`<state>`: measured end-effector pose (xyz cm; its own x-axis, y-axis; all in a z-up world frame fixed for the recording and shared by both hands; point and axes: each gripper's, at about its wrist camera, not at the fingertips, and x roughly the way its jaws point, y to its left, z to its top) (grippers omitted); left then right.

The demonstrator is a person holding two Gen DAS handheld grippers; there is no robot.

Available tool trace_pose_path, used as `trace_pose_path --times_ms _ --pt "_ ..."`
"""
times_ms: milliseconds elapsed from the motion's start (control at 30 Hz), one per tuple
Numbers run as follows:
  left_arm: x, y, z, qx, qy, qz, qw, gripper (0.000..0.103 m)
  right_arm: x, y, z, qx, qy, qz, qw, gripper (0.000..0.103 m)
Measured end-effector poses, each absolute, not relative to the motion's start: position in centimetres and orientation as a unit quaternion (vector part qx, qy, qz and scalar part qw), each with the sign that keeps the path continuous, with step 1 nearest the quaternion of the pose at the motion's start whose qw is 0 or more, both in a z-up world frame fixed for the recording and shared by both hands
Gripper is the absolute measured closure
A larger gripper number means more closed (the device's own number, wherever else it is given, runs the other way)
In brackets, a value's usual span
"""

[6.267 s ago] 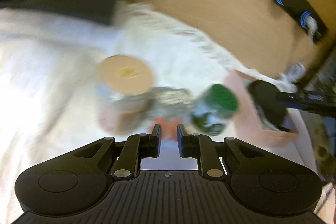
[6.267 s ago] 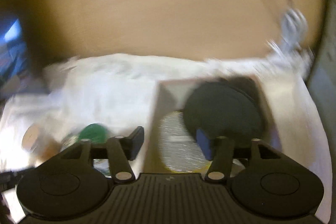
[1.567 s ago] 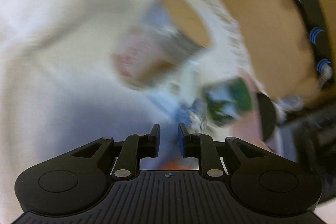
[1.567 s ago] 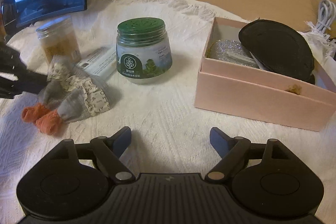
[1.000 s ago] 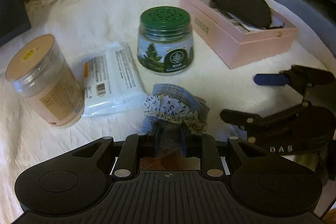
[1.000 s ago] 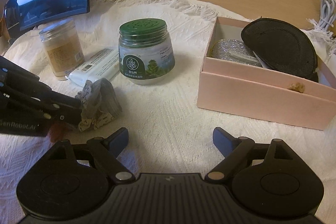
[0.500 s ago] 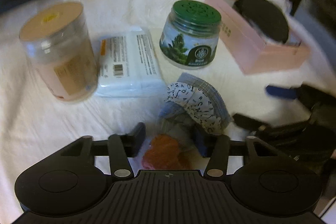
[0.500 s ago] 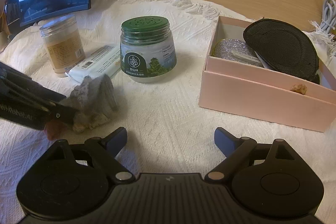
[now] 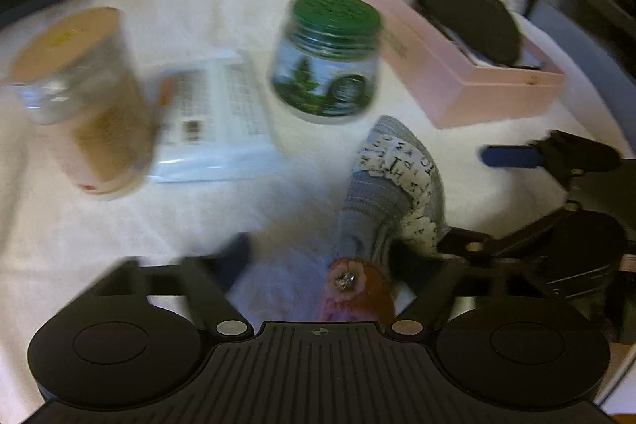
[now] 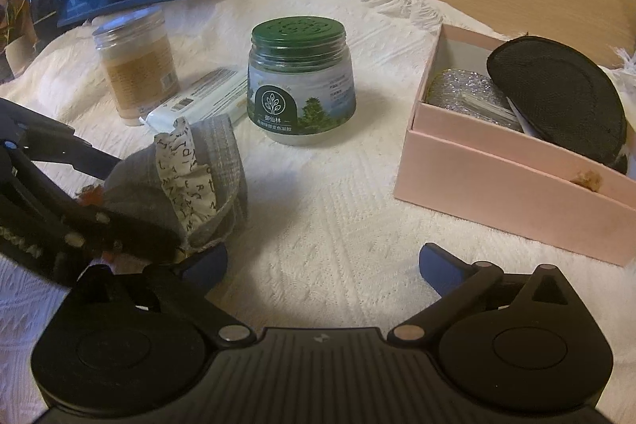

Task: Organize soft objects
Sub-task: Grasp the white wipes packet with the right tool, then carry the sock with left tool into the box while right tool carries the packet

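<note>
White woven cloth-covered surface (image 10: pixel 318 217). Pink open cardboard box (image 10: pixel 512 181) at 2 o'clock. Grey letter-print socks with orange toes (image 10: pixel 190 169) at 9 o'clock, lying between spread fingers of left tool (image 9: pixel 342 257). Right tool (image 10: pixel 322 261) open, empty. Step: socks released; next, regrasp and carry boxward.

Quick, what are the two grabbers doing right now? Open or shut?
Left gripper: jaws open, the little doll lies between them, not pinched.
Right gripper: jaws open, holding nothing.
</note>
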<state>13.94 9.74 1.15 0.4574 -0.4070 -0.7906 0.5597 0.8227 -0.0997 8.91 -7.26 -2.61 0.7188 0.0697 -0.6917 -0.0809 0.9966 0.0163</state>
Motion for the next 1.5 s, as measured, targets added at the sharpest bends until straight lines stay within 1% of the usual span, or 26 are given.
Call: trace_pose_path --times_ms 33,67,100,133,267,400,500,633,700,833,933,1033,1100,1167,1333,1400,1433,1500 --pt "14.1 10.4 1.4 0.067 0.441 -0.28 0.85 0.082 9.0 -7.2 -2.3 -0.01 0.378 0.042 0.925 0.009" --pt "14.4 11.4 1.5 0.031 0.451 -0.28 0.847 0.083 9.1 -7.0 -2.0 -0.011 0.38 0.043 0.924 0.012" --pt "14.4 12.7 1.7 -0.011 0.45 -0.277 0.849 0.083 9.2 -6.7 -1.6 -0.015 0.378 0.042 0.925 0.013" --pt "14.2 13.7 2.0 -0.029 0.442 -0.274 0.854 0.083 9.2 -6.2 -1.0 -0.021 0.371 0.039 0.928 0.013" --pt "12.9 17.8 3.0 -0.031 0.428 -0.203 0.88 0.083 10.9 -3.3 1.4 -0.016 0.343 0.042 0.938 0.013" --pt "13.0 22.3 2.3 -0.052 0.441 -0.108 0.889 0.083 15.2 0.9 1.8 0.024 0.37 0.043 0.928 0.013" --pt "13.2 23.7 1.6 -0.072 0.454 -0.091 0.883 0.083 18.5 3.9 0.9 0.022 0.379 0.007 0.925 0.013" --pt "12.9 24.0 1.4 -0.081 0.455 -0.098 0.881 0.083 21.5 6.1 -0.9 0.022 0.407 -0.025 0.913 0.013" --pt "12.8 24.4 1.4 -0.088 0.454 -0.101 0.881 0.082 22.0 6.3 -1.3 0.029 0.404 -0.029 0.914 0.013" --pt "12.5 24.8 1.2 -0.099 0.453 -0.111 0.879 0.082 21.9 6.1 -1.7 0.026 0.406 -0.032 0.913 0.023" --pt "13.0 25.1 1.1 -0.1 0.455 -0.113 0.878 0.082 20.4 5.3 -1.7 0.031 0.418 -0.019 0.908 0.024" --pt "13.3 25.0 1.0 -0.1 0.454 -0.113 0.878 0.082 18.1 5.5 -1.7 0.022 0.428 0.001 0.903 0.023" --pt "13.5 24.9 1.0 -0.097 0.453 -0.114 0.879 0.082 16.7 5.7 -1.6 -0.001 0.434 0.033 0.9 0.021" --pt "13.4 24.9 1.0 -0.097 0.451 -0.112 0.88 0.082 16.2 5.9 -1.4 -0.022 0.441 0.055 0.896 0.021" --pt "13.5 24.7 1.1 -0.092 0.453 -0.109 0.88 0.082 18.6 5.5 -0.3 0.001 0.42 0.029 0.907 0.021" --pt "13.5 24.7 1.1 -0.091 0.454 -0.108 0.88 0.082 20.2 5.7 -0.8 0.003 0.436 0.022 0.9 0.021" --pt "13.6 24.7 1.1 -0.091 0.454 -0.108 0.88 0.082 20.8 5.9 -1.2 0.001 0.449 0.018 0.893 0.018" --pt "13.8 24.8 1.1 -0.09 0.452 -0.111 0.88 0.082 21.1 6.3 -1.5 -0.014 0.446 0.017 0.895 0.021"
